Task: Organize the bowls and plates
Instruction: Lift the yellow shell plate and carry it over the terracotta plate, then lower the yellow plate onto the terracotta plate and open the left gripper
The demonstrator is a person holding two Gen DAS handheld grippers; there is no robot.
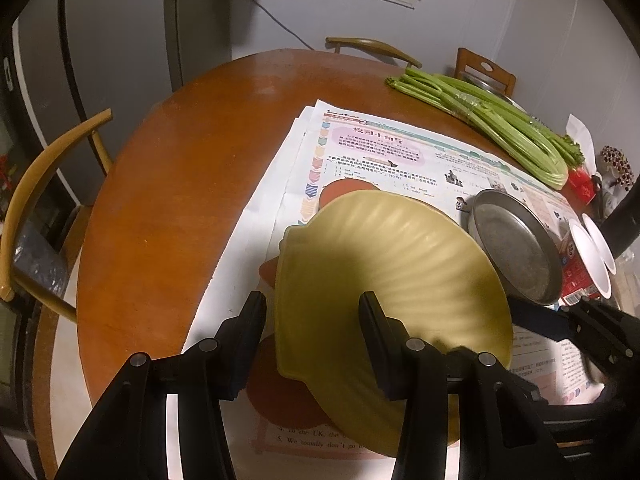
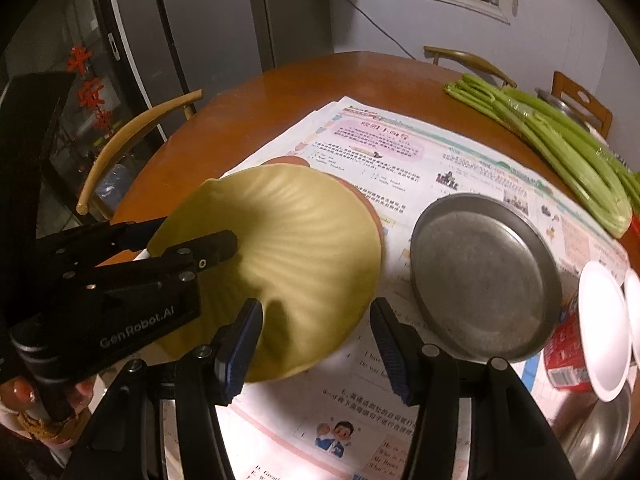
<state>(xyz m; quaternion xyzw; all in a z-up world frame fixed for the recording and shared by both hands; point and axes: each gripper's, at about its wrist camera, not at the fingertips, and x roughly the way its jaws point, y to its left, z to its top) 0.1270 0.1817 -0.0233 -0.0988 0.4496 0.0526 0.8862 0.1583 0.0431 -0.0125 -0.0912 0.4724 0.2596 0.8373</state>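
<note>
A yellow plate (image 1: 384,280) fills the middle of both views. It is round, glossy and ribbed, with fine ridges fanning out from its centre to a gently wavy rim, and it is tilted up off the table. The left gripper (image 1: 312,308) has the plate's rim between its jaws, one finger in front of the plate and the other behind its edge; in the right wrist view the left gripper's finger (image 2: 216,246) lies across the plate's inner face. The right gripper (image 2: 316,316) is just in front of the plate's near edge, with its jaws narrowly set; the plate edge shows in the gap between them, but I cannot tell whether the pads touch it. A red plate (image 1: 288,396) lies flat under the yellow one, on a newspaper (image 1: 400,152) spread over a round wooden table (image 1: 168,184). To the right of both grippers sits a dull metal pan (image 2: 484,276), and beyond it, white bowls (image 2: 604,328). Celery (image 1: 488,124) lies far off, ahead and right.
</note>
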